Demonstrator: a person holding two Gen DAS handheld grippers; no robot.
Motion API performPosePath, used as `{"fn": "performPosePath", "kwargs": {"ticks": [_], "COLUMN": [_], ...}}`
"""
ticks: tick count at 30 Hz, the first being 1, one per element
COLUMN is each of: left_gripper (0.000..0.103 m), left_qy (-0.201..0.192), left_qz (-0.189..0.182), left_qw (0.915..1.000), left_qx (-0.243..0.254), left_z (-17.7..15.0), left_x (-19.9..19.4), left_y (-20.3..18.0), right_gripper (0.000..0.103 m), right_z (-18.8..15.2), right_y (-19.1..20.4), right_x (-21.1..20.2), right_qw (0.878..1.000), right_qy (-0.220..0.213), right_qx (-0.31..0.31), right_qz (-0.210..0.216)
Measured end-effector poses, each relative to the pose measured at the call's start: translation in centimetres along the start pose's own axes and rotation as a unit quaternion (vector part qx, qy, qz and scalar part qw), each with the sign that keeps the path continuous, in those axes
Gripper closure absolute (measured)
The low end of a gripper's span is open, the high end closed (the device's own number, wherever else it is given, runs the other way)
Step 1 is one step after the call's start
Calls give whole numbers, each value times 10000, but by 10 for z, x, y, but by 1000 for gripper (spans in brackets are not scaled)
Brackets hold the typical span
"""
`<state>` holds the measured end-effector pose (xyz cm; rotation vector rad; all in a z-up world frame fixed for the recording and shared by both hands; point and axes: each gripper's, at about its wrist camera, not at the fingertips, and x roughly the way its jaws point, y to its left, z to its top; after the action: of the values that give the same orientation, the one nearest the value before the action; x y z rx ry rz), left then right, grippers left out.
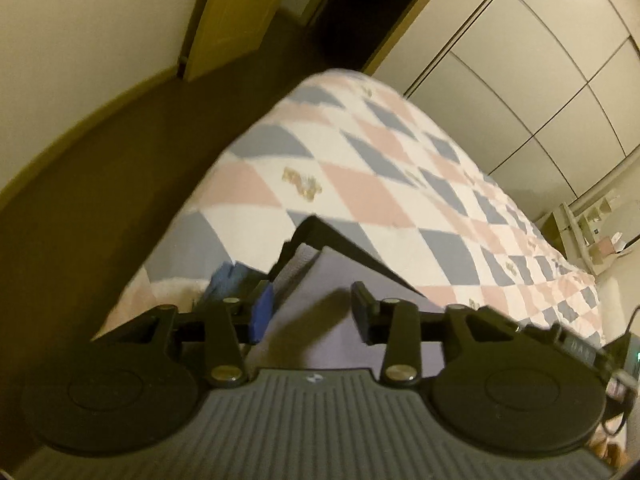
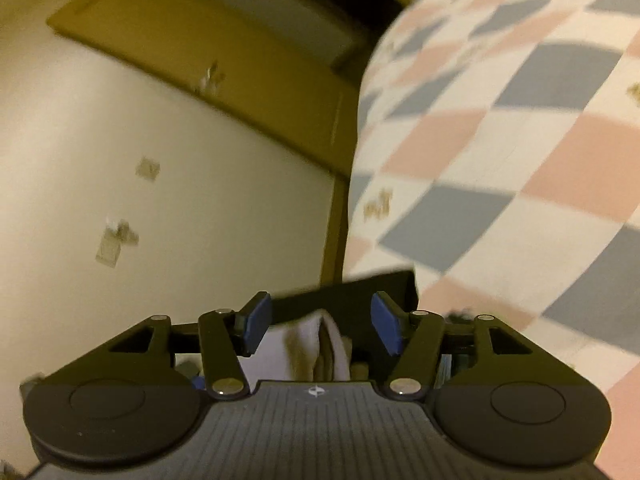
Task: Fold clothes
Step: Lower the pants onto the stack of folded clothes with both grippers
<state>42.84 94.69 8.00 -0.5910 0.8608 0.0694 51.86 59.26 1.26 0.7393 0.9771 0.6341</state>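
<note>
Left wrist view. At the left edge we see wall and dark floor [image 1: 120, 184]; a wooden door [image 1: 224, 12] stands at upper left. The bed [image 1: 360, 168], under a pink, blue and white checked cover, fills the centre and runs to the right, with pale wardrobe doors [image 1: 540, 80] at upper right. At lower centre the left tool [image 1: 312, 312] shows its jaws apart, nothing clamped between them. A garment [image 1: 328, 280], pale lilac with a dark edge, lies on the bed directly under and just ahead of the jaws; its dark edge forms a point above them. A small blue object beside the left finger is too blurred to name.

Right wrist view. Wall [image 2: 160, 200] fills the left of the frame, with wooden trim at upper centre; the checked bed cover occupies the right half. At lower centre the right tool [image 2: 322, 322] also has its jaws apart and empty. Between and behind them lies a dark fabric band [image 2: 344, 288], and below it bunched white cloth [image 2: 320, 340]; we cannot tell whether these belong to the lilac garment.

Both frames are motion-blurred. We judge that the scene fits either reaching for an edge to fold or withdrawing after laying one down; the pictures do not settle which. Any further grasp would require closing on a single edge of cloth without catching the cover.
</note>
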Motion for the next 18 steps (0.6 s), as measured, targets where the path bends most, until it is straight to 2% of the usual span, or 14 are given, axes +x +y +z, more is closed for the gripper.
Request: {"fn": "performPosePath", "kwargs": {"ticks": [1,2,7,10,14,15,18], "left_gripper": [86,101,101,100,94,93,91], "left_qy": [-73,-147,-510,-392,-463,-502,-620], "left_qz": [-48,-96,-289,-165,165,253,516], "left_qw": [9999,9997,9960,9962,9958,9954,9937], "left_qx": [82,165,681,761,774,775,778], "left_z": [1,2,7,7,4,3,1], "left_x": [0,0,-1,15,10,7,-3], "left_y": [-3,-7,-26,-29,-26,-26,-23], "right_gripper": [71,91,92,92,90,88,63], "right_z": [-4,-8,-15,-13,-11,-12,-12], "right_y": [1,4,24,28,18,14,13], "right_x": [3,5,-9,-18,2,8,5], "right_qw": [9999,9996,9956,9931,9936,9936,9931], "right_qy": [60,80,-357,-663,-228,-97,-128], "right_qx": [-104,-243,-862,-953,-839,-777,-712], "right_qz": [-39,-82,-32,-171,-715,-811,-923]}}
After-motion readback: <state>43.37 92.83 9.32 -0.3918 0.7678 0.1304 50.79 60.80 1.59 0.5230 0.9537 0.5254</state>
